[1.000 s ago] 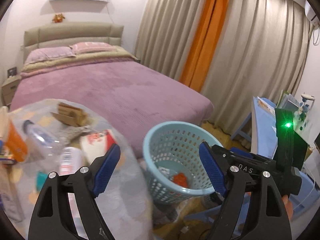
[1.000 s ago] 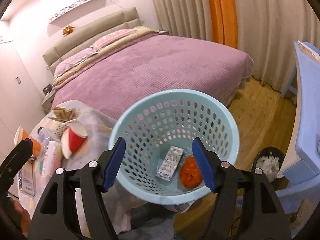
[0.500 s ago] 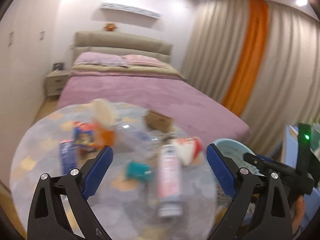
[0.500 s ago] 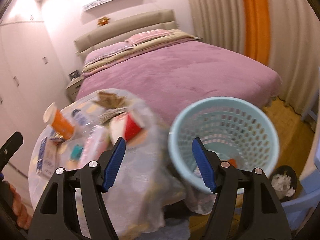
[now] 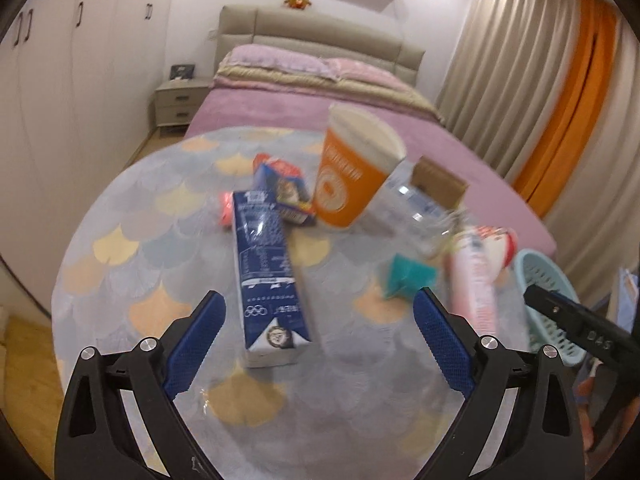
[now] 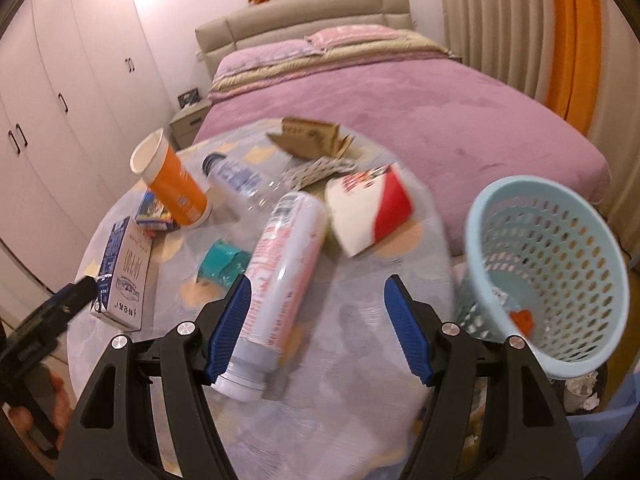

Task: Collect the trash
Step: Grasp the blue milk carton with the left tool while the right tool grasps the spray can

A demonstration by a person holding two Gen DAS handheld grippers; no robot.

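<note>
1. Blue-padded left gripper (image 5: 318, 340) and right gripper (image 6: 316, 330) both hang released, grasping nothing.
2. Milk carton (image 5: 268, 264), pink-white bottle (image 6: 276, 280) and orange cup (image 5: 352, 176) lie uncollected on the round table (image 5: 120, 248).
3. Beside it, the basket (image 6: 560, 280) holds only a few scraps; most trash remains.

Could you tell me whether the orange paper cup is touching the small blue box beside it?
Touching. The left wrist view shows the orange cup tipped with its base edge against the small blue box, no gap between; the right wrist view agrees.

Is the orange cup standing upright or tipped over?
Tipped. The orange cup leans with its open rim raised to the left, propped on the small box.
</note>
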